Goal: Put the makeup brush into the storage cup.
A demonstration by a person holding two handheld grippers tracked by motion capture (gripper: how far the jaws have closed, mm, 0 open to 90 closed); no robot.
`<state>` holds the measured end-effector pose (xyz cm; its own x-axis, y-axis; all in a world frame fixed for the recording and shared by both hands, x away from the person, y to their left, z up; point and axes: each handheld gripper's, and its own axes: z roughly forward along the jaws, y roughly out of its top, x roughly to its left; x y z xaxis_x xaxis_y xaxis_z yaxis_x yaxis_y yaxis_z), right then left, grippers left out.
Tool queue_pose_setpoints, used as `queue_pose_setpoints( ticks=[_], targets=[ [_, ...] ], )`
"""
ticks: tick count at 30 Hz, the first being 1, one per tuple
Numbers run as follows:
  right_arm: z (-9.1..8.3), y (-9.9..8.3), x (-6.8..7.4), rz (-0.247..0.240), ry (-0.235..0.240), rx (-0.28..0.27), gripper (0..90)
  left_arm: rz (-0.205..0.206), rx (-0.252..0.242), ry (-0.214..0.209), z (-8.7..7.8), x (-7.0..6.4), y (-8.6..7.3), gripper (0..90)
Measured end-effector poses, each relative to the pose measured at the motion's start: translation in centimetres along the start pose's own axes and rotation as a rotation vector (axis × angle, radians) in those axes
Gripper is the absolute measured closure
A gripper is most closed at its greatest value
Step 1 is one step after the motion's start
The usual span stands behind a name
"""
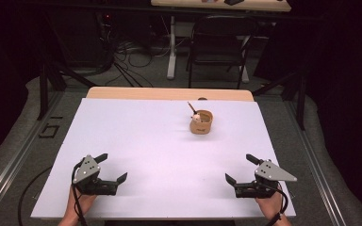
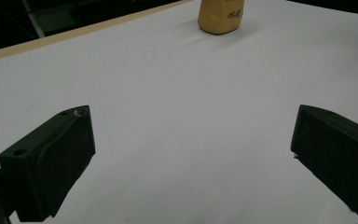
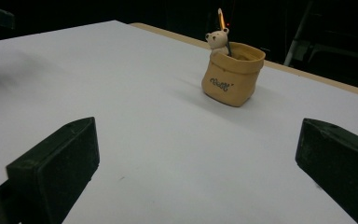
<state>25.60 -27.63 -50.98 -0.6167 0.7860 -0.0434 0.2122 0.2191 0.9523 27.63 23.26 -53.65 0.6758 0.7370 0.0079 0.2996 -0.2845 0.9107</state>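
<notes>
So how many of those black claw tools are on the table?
2: the left gripper at the near left, the right gripper at the near right, each held in a hand.

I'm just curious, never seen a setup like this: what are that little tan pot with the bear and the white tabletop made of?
The pot looks like glazed or painted ceramic, or resin: smooth tan walls moulded like a sack with a rolled rim, though I can't be sure. The bear seems the same material. The table has a matte white sheet over a light wood board showing at the far edge.

Sack pot (image 2: 220, 17) is cut by top edge in left gripper view; its print (image 3: 218, 84) too small to read.
</notes>
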Motion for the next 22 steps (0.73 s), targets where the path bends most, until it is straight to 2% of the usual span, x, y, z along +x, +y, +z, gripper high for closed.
queue_pose_setpoints(
  ticks=[1, 5, 6, 9, 12, 15, 16, 17, 18, 22],
  targets=[
    [-0.2, -0.1, 0.0, -0.001, -0.003, 0.015, 0.0, -0.004, -0.001, 0.001, 0.0, -0.1, -0.1, 0.0],
    [-0.5, -0.6, 0.3, -0.006, -0.032, 0.004, 0.0, 0.004, 0.011, -0.002, -0.2, -0.3, -0.5, 0.0],
    [-0.7, -0.7, 0.3, -0.007, -0.038, 0.017, 0.0, -0.003, 0.015, -0.004, -0.3, -0.3, -0.6, 0.0],
    [-0.9, -1.2, 0.5, -0.003, -0.044, 0.022, 0.0, -0.001, 0.022, -0.001, -0.5, -0.5, -0.9, 0.0],
    [-1.1, -1.6, 0.7, -0.012, -0.047, 0.058, 0.0, 0.011, 0.023, 0.012, -0.9, -0.5, -1.0, 0.0],
    [-1.3, -1.9, 0.7, -0.006, -0.050, 0.064, 0.0, 0.006, 0.000, 0.016, -1.3, -0.3, -1.1, 0.0],
    [-1.2, -2.0, 0.8, -0.005, -0.058, 0.047, 0.0, 0.001, 0.002, 0.023, -1.3, -0.3, -1.1, 0.0],
    [-1.5, -1.9, 0.8, -0.013, -0.062, 0.065, 0.0, -0.007, 0.005, 0.018, -1.3, -0.2, -1.2, 0.0],
    [-1.5, -1.9, 0.8, -0.011, -0.058, 0.054, 0.0, -0.008, 0.011, 0.014, -1.2, -0.2, -1.2, 0.0],
    [-1.5, -1.9, 0.9, -0.029, -0.052, 0.072, 0.0, 0.009, 0.035, 0.012, -0.8, -0.2, -1.4, 0.0]
  ],
)
